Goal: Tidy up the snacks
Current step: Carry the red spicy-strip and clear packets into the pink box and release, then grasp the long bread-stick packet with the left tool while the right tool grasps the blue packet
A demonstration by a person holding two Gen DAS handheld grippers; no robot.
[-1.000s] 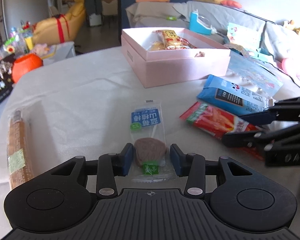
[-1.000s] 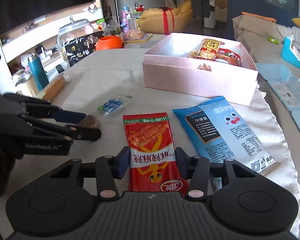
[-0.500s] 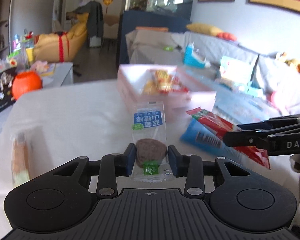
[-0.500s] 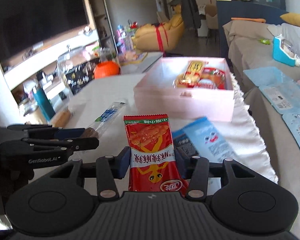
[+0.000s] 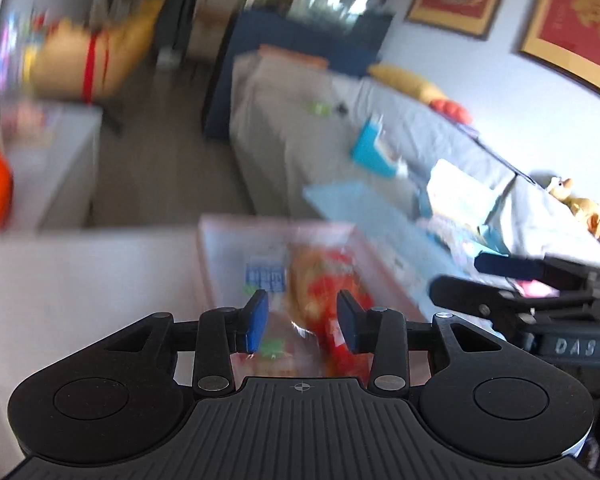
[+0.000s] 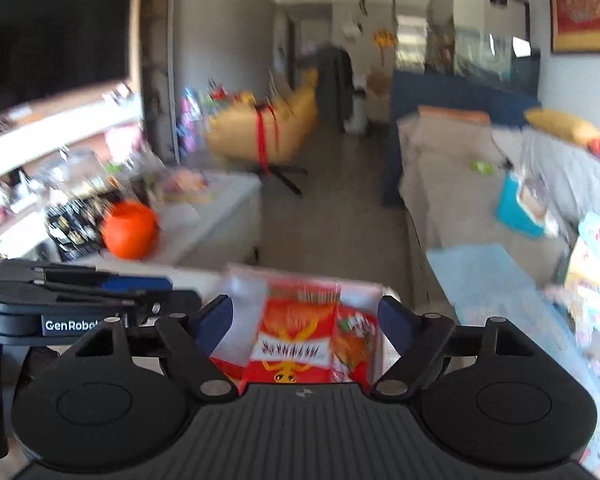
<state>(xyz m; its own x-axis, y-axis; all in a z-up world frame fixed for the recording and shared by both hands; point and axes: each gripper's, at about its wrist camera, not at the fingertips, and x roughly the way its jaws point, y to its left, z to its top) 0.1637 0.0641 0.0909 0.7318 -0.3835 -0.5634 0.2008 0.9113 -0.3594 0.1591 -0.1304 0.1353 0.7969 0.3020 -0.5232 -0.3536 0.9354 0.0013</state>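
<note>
Both views are blurred by motion. My left gripper (image 5: 302,322) is over the pink box (image 5: 220,248) with its jaws spread; the clear blue-label snack packet (image 5: 266,280) lies loose below and between them, on other snacks in the box. My right gripper (image 6: 304,318) is open wide over the same pink box (image 6: 374,292); the red snack packet (image 6: 296,340) lies free between its fingers inside the box. The right gripper also shows in the left wrist view (image 5: 460,280), and the left one in the right wrist view (image 6: 172,292).
An orange round object (image 6: 129,235) stands at the table's far left beside dark packets. A grey sofa (image 5: 380,128) with blue bags and cushions runs along the right. A yellow armchair (image 6: 260,132) stands across the room.
Both grippers carried their packets forward over the pink box and opened. The blue-label packet and the red packet now lie in the box.
</note>
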